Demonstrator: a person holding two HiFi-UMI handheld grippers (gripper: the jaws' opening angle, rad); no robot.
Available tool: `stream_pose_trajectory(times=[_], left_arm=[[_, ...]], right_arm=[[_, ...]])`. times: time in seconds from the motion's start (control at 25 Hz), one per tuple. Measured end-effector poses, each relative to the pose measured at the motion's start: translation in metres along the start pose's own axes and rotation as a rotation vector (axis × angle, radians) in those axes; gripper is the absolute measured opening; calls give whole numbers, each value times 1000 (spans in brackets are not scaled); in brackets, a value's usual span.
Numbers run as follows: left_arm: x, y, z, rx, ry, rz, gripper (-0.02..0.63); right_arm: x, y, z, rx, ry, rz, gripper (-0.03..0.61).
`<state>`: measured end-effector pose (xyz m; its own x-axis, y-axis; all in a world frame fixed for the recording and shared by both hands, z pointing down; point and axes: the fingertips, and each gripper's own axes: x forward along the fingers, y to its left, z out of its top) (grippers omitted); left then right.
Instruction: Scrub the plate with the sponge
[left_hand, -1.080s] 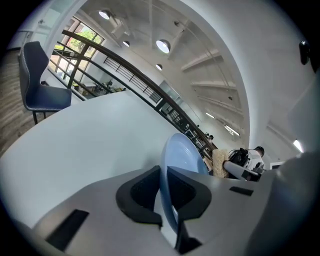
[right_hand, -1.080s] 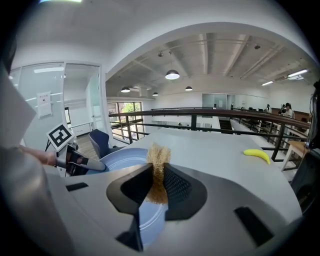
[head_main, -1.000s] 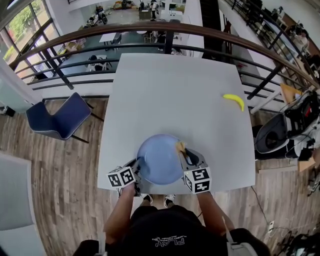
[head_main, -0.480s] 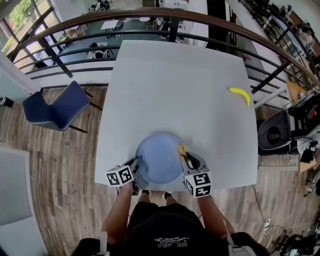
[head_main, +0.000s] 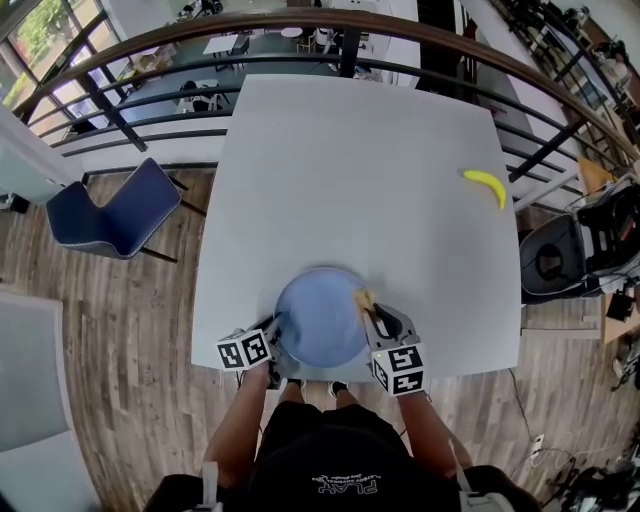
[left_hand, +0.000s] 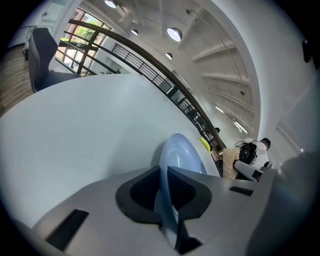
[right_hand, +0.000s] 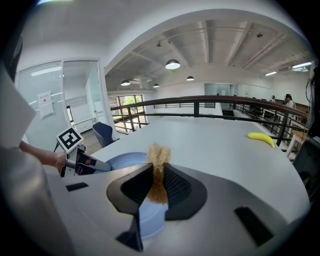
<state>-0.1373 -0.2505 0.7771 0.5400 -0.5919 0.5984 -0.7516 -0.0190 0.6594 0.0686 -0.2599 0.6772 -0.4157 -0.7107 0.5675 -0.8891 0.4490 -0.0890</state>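
The round blue plate (head_main: 320, 318) is low over the table's front edge. My left gripper (head_main: 272, 338) is shut on its left rim; in the left gripper view the thin rim (left_hand: 165, 185) runs between the dark pads. My right gripper (head_main: 370, 312) is shut on the tan fibrous sponge (head_main: 361, 297), which pokes out at the plate's right rim. In the right gripper view the sponge (right_hand: 159, 172) stands pinched between the jaws over the plate (right_hand: 122, 161), with the left gripper (right_hand: 82, 162) beyond. I cannot tell whether the sponge touches the plate.
A white square table (head_main: 360, 190) carries a yellow banana (head_main: 486, 185) near its far right edge. A blue chair (head_main: 110, 222) stands on the wooden floor to the left. A dark railing (head_main: 300, 30) runs behind the table.
Both grippers have sunk slightly toward the table, with the plate and the sponge still held. The head view has shifted a little.
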Motion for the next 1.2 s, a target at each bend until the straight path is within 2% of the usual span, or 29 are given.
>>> stream_pose_trajectory(times=[0.12, 0.28, 0.64, 0.8, 0.96, 1.2], left_arm=[[4, -4, -5, -18, 13, -20, 34], [5, 2, -11, -37, 17, -4, 34], [6, 5, -13, -4, 26, 61, 35], [6, 1, -15, 29, 33, 86, 94], [-5, 4, -14, 57, 31, 116, 123], [-38, 3, 11, 67, -47, 142, 138]], right_arm=[[0, -1, -1, 2, 3, 3, 71], [1, 2, 0, -1, -1, 9, 71], [0, 8, 5, -6, -4, 24, 71], [0, 11, 8, -16, -11, 34, 71], [1, 18, 20, -27, -37, 46, 71], [-3, 33, 45, -55, -81, 72, 71]])
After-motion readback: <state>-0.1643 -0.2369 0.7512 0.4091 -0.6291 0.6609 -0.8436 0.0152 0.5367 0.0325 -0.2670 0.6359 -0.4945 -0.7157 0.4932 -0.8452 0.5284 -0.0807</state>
